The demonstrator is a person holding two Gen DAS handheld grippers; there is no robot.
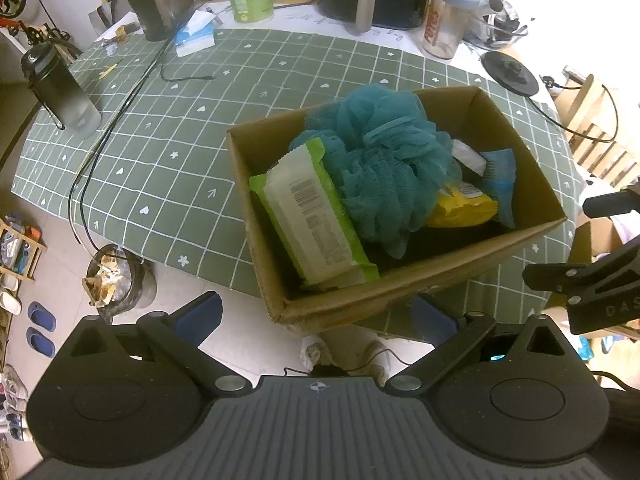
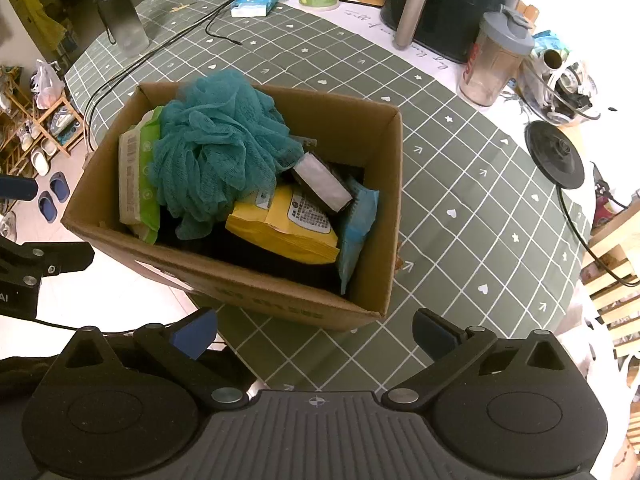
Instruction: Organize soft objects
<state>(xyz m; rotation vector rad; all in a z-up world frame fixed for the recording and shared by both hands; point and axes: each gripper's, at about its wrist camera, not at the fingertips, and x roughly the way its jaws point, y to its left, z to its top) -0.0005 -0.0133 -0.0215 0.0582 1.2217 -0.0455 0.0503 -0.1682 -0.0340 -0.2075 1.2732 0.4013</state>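
1. Cardboard box (image 1: pixel 420 280) sits on the green checked tabletop (image 1: pixel 180 128) at its near edge. It holds a teal mesh sponge (image 1: pixel 384 148), a green wipes pack (image 1: pixel 316 216), a yellow pack (image 1: pixel 460 208) and a blue pack (image 1: pixel 500 176).
2. Only the right wrist view shows a dark-edged pale block (image 2: pixel 320 184) lying against the yellow pack, and the yellow pack's printed label. In the left wrist view the sponge covers most of that block.
3. Only the left wrist view shows the floor below the tabletop edge, with a bin (image 1: pixel 120 280) and cables.
4. Left gripper (image 1: pixel 316 316) hovers near the box's near-left corner, fingers spread wide, holding nothing.
5. Right gripper (image 2: pixel 316 332) hovers just short of the box's near wall, fingers also spread wide and empty.
6. Each gripper appears at the edge of the other's view, cut off by the frame.
7. Box bottom is in shadow; its contents there cannot be made out.
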